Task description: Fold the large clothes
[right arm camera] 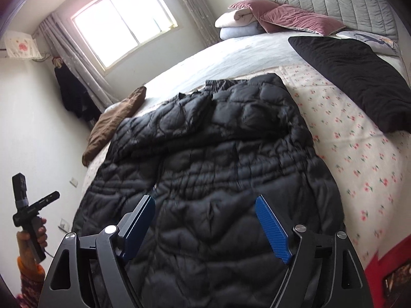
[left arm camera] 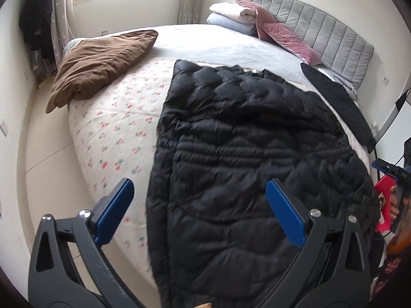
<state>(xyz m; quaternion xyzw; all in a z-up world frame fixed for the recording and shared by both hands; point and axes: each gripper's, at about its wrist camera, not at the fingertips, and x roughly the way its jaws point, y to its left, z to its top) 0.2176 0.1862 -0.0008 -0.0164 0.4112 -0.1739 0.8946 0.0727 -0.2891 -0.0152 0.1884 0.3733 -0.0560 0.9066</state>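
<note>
A large black quilted down coat [left arm camera: 244, 138] lies spread lengthwise on the bed, over a cherry-print sheet [left arm camera: 115, 118]. It also fills the middle of the right wrist view [right arm camera: 218, 159]. My left gripper [left arm camera: 199, 192] is open and empty, held above the coat's near left edge. My right gripper [right arm camera: 205, 208] is open and empty, held above the coat's near end. Both hover apart from the fabric.
A brown folded blanket [left arm camera: 100, 61] lies at the bed's far left. A second black garment [right arm camera: 354, 77] lies at the right near the grey headboard [left arm camera: 321, 28]. Pink pillows [left arm camera: 280, 33] and folded white bedding [left arm camera: 231, 15] sit by the headboard. Floor lies left of the bed.
</note>
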